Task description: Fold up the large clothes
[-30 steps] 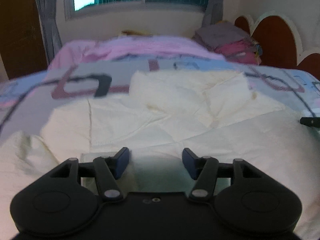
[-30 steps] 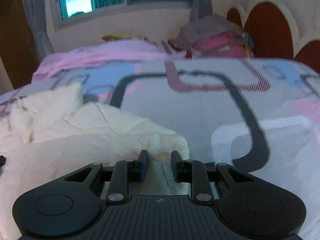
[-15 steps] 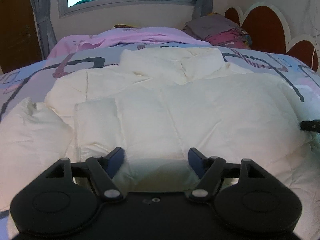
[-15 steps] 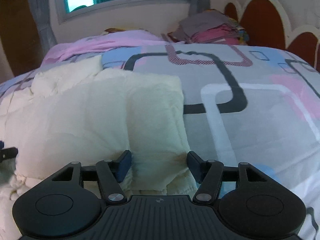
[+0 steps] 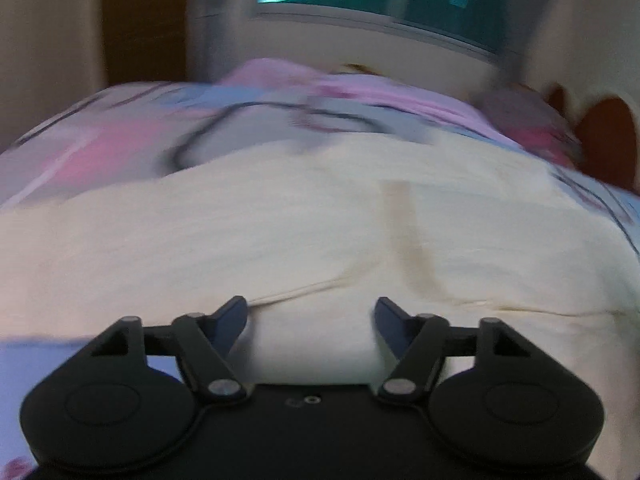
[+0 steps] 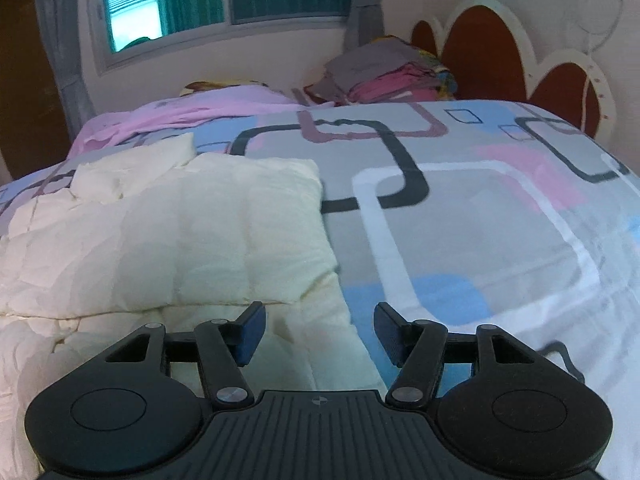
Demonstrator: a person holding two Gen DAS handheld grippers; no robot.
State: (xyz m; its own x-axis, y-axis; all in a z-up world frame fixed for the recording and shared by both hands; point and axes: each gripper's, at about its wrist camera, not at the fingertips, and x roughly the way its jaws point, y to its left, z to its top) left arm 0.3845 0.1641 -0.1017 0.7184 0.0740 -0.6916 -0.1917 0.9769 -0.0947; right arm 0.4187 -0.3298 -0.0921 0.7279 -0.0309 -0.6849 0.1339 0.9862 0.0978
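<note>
Left view motion-blurred; cream jacket edges, far folded pile indistinct

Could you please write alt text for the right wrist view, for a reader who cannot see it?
A cream padded jacket, partly folded, lies on a patterned bedspread, with the right gripper above its near edge, jaws apart and empty. Folded clothes are stacked below a window.

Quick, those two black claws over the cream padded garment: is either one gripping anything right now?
Left gripper: open, closing slightly, over the cream garment, gripping nothing.
Right gripper: open, holding nothing.
</note>
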